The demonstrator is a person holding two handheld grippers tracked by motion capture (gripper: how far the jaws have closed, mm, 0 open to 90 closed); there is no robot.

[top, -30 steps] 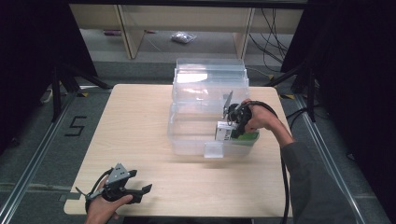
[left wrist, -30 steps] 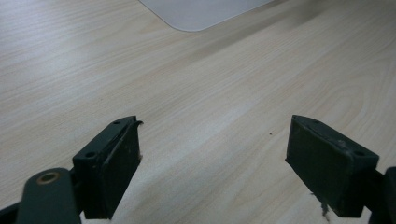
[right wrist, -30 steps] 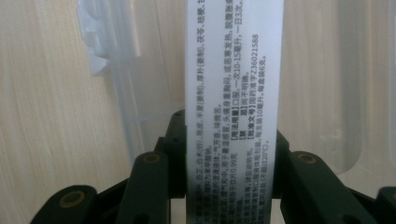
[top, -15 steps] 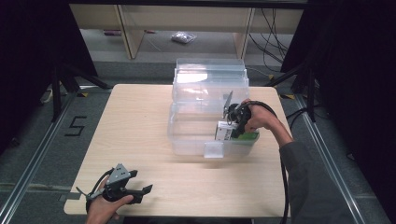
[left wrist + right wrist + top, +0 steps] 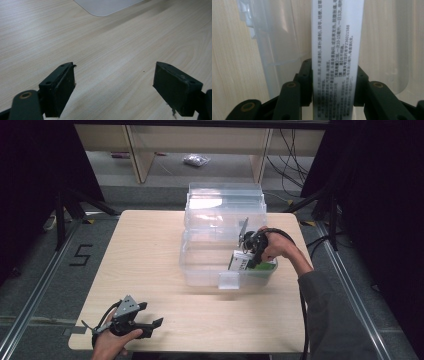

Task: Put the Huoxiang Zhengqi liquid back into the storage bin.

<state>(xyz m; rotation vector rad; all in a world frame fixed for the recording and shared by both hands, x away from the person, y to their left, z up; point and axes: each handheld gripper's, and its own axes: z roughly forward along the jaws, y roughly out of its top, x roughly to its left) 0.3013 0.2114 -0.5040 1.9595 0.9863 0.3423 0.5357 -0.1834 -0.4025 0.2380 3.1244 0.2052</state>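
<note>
the right gripper had its jaws clamped on a white and green printed carton box, held inside the clear plastic storage bin on the pale wooden counter. the left gripper rested near the front edge, jaws apart.

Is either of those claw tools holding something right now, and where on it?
Yes. The right gripper clamps a green-and-white box across its narrow printed sides, over the clear bin. The left gripper is open, holding nothing.

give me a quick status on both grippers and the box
Right gripper shut on the white-and-green box, inside the clear bin. Left gripper open, idle on the table. Nothing in the way.
</note>
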